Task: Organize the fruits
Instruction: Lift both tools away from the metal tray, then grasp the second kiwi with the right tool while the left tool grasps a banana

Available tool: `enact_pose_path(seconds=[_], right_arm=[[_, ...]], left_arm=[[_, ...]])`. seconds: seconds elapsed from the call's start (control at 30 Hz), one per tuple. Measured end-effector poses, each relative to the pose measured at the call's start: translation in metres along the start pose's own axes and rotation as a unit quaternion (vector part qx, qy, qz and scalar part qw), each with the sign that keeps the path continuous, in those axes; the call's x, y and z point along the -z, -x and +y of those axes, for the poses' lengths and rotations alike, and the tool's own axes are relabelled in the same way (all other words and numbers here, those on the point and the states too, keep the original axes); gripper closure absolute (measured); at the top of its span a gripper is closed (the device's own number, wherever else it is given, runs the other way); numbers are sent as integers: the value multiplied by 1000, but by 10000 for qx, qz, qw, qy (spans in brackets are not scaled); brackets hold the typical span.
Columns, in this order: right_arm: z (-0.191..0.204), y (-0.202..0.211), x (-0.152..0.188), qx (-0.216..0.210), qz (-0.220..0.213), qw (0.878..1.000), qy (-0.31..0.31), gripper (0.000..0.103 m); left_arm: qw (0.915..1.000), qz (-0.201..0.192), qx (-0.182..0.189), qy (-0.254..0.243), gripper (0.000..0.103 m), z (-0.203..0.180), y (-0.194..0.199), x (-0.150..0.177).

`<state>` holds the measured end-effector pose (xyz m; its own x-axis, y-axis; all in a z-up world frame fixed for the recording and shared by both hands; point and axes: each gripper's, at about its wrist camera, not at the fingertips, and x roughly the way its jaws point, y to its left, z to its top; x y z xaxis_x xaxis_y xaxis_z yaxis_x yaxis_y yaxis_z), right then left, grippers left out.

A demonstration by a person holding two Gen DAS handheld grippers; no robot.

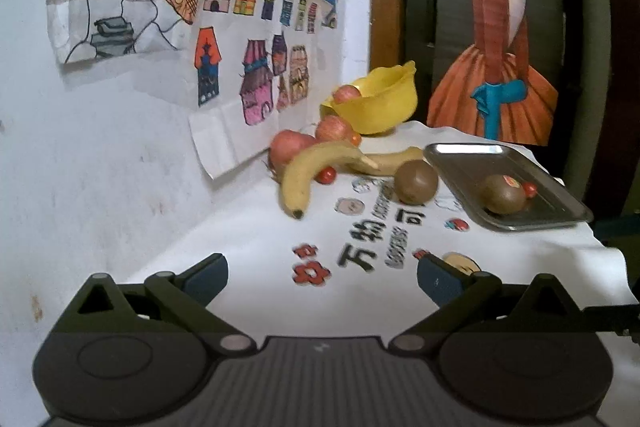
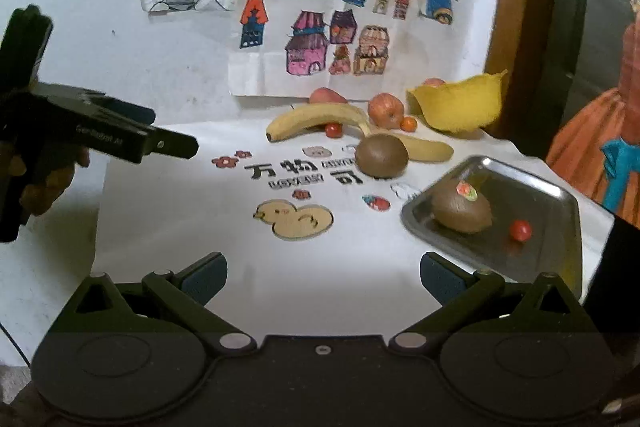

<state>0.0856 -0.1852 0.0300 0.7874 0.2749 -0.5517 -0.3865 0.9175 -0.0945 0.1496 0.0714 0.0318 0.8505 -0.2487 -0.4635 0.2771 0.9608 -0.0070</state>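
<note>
A steel tray (image 2: 552,207) on the white cloth holds a stickered kiwi (image 2: 460,209) and a cherry tomato (image 2: 520,230). A second kiwi (image 2: 381,155) lies on the cloth just left of the tray, with two bananas (image 2: 316,119) behind it. Apples (image 2: 386,111), a small orange (image 2: 408,123) and another cherry tomato (image 2: 333,130) sit by a tipped yellow bowl (image 2: 460,105). My right gripper (image 2: 322,277) is open and empty, short of the tray. My left gripper (image 1: 322,275) is open and empty too, well back from the banana (image 1: 310,171) and kiwi (image 1: 416,181).
Children's drawings (image 2: 312,27) hang on the white wall behind the fruit. A dark wooden door frame (image 2: 516,7) and a poster of a figure in an orange dress (image 1: 496,67) stand at the right. The cloth's right edge (image 1: 608,247) drops off past the tray (image 1: 520,187).
</note>
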Motion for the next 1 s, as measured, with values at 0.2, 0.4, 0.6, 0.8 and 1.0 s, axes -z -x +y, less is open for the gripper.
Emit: enact_pose_path(seconds=[0.2,0.4,0.6,0.8,1.0], right_arm=[[-13,-24,-24,-78,-165,9997,173,1],[-33,-68,-51,-135,-82,9998,103,1],[-46,-119,-67,-551,187,9974,422,1],[-53,-154,-75,-413,261,9980,391,1],[-67,-177,-80,-333,350,9986,232,1]], left_arm=[[10000,20,-70,-33,0,10,-28,-27],[9999,95,-37,-118,0,15,-71,-47],[9994,343,49,-68,0,20,-126,-56],[9989,449,112,103,0,27,-164,-60],[9982,520,214,229,1,33,-181,-60]])
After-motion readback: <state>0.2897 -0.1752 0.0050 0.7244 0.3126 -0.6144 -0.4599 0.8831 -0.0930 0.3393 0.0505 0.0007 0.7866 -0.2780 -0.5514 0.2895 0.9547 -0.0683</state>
